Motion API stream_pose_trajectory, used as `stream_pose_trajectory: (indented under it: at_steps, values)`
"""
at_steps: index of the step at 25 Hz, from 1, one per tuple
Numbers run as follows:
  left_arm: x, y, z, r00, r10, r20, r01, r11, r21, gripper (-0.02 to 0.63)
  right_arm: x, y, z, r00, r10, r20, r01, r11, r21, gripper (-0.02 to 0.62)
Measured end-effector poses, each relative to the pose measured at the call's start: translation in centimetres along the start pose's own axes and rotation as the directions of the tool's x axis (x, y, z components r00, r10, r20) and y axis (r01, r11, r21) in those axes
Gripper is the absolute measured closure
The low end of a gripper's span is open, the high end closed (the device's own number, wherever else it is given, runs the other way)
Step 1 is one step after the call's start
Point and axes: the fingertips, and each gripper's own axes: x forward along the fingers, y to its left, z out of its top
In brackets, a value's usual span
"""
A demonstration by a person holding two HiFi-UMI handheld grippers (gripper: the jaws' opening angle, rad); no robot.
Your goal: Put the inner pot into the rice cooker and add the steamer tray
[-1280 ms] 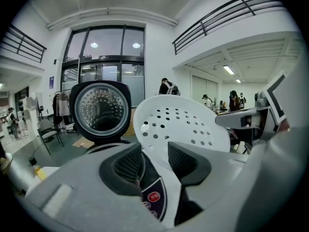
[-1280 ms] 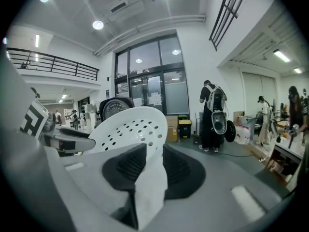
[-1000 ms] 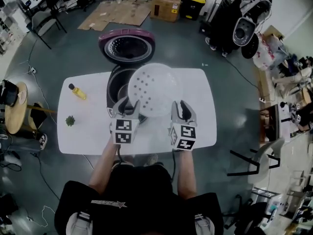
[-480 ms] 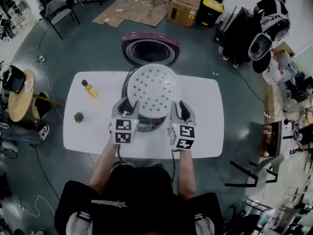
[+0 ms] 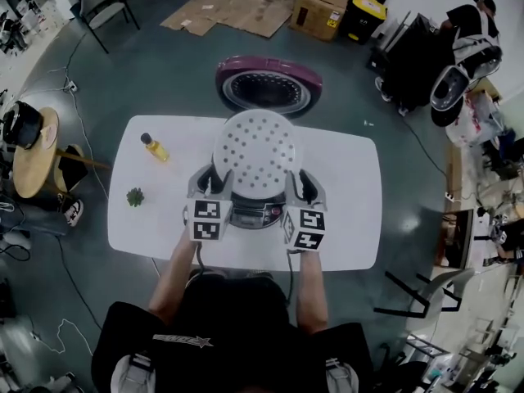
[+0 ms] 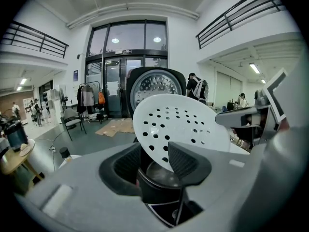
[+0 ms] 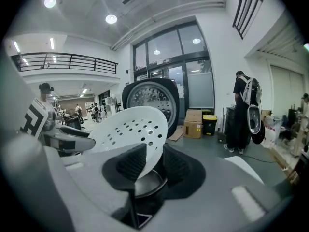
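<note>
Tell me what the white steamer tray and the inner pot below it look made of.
The steamer tray looks plastic: opaque white, smooth, soft sheen, neat round holes. The inner pot is likely metal: dark grey, dull reflective sheen; only a sliver shows.

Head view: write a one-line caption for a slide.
The left gripper and right gripper hold the white steamer tray by its edges above the open rice cooker on the table.
</note>
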Motion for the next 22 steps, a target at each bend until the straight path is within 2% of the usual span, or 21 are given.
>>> stream_pose_trajectory:
  at_steps: [11,22]
  values:
    - [2.5,1.2,-3.3,0.996,-0.015,-0.087,0.013,1.000,-0.018,0.420,2.7,0.5,-3.1,0.995,-0.001,-0.099,0.002,1.000,0.015,0.485]
    - [3.8,0.8,-5.8,0.980,-0.035,-0.193,0.037,0.999,0.006,0.416,3.5,0.1,-6.0,0.983,-0.005,-0.184,0.011,0.999,0.035,0.483]
